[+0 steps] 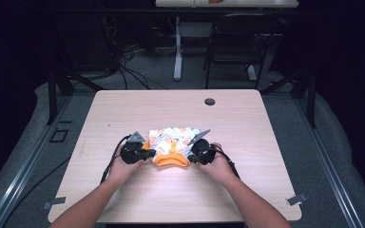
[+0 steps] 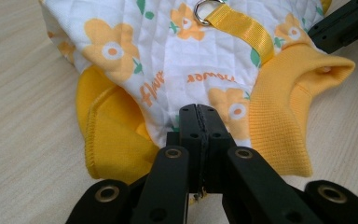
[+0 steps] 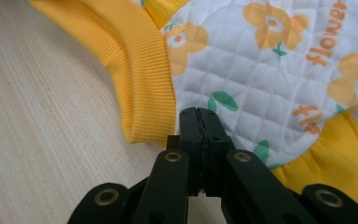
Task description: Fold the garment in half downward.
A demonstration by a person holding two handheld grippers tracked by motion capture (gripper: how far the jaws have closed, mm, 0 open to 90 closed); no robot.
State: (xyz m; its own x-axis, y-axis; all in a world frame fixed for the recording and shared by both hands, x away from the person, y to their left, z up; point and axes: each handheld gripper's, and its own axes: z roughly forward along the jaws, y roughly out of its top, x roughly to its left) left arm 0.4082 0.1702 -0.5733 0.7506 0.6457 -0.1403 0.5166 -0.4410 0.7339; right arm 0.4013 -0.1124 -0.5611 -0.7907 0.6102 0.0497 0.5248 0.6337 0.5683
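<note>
A small quilted garment (image 1: 173,140), white with orange flowers and yellow ribbed trim, lies flat on the wooden table (image 1: 247,128). My left gripper (image 1: 147,153) is at its left edge and my right gripper (image 1: 189,151) at its right edge, with the yellow collar (image 1: 171,160) between them. In the left gripper view the jaws are pressed together on the white fabric (image 2: 168,51) beside a yellow sleeve cuff (image 2: 107,135); a yellow strap (image 2: 242,28) with a metal ring (image 2: 204,8) runs above. In the right gripper view the jaws are closed on the quilted fabric (image 3: 261,79) beside the ribbed collar (image 3: 140,60).
A round cable hole (image 1: 209,101) sits near the table's far edge. Beyond the table stand a dark chair (image 1: 240,42) and a white table leg (image 1: 177,52), with cables on the floor (image 1: 123,66). The right gripper's jaws (image 2: 340,23) show at the top right of the left gripper view.
</note>
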